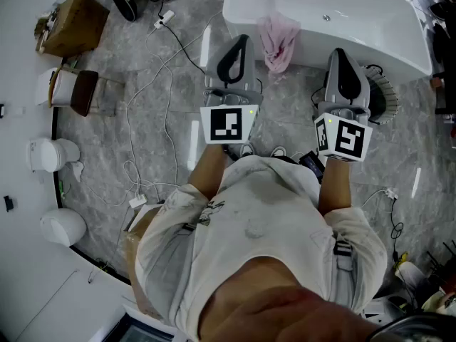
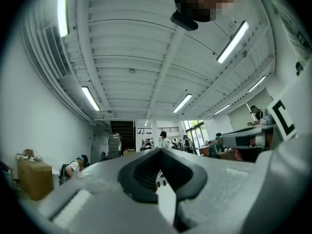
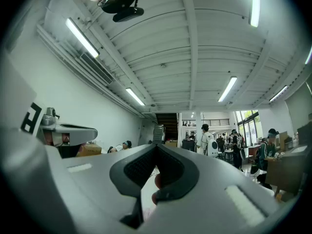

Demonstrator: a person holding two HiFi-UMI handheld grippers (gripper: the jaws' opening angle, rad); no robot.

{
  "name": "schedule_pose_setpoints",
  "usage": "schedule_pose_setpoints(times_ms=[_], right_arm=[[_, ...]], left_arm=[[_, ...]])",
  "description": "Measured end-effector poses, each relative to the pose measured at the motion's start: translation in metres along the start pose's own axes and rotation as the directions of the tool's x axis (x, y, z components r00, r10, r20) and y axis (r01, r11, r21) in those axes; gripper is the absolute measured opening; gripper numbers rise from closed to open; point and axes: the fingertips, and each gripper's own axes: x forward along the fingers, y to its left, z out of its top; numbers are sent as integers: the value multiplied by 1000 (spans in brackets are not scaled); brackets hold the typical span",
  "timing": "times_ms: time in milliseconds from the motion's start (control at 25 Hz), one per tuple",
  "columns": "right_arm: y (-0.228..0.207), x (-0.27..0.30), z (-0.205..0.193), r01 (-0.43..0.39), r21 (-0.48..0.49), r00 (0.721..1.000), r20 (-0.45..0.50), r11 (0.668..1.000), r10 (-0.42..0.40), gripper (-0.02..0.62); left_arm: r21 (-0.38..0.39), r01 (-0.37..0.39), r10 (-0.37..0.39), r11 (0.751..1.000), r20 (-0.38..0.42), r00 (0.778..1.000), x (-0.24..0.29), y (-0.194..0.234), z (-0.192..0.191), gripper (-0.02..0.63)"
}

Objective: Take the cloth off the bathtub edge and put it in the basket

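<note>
On the bathtub (image 1: 370,41) edge hangs the pink cloth (image 1: 278,40) (untouched); in front, left gripper (image 1: 237,48) and right gripper (image 1: 342,59) are both closed, holding nothing.

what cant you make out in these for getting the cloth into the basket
- the basket: in the head view it is mostly hidden behind the right gripper, so its inside is not shown.
- the cloth: it shows only in the head view, too small to tell its folds. Both gripper views look up at the ceiling instead.
- the bathtub: its far side is cut off by the head view's top edge.
</note>
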Motion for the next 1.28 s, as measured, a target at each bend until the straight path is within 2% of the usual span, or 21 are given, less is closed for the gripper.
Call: schedule_pose_setpoints(times_ms=[280,880,1280], right_arm=[[-14,-5,-7,11,24,1000,-7,1000,-11,2],[-67,-36,-35,22,105,999,-33,994,-18,3],[-85,-21,-53,35,115,998,-61,993,-28,3]], left_arm=[[20,9,-9,1000,9,1000,5,-15,1,2],[5,36,-35,999,-56,998,14,-80,-19,2],[15,47,-46,999,-62,997,38,-85,-34,2]])
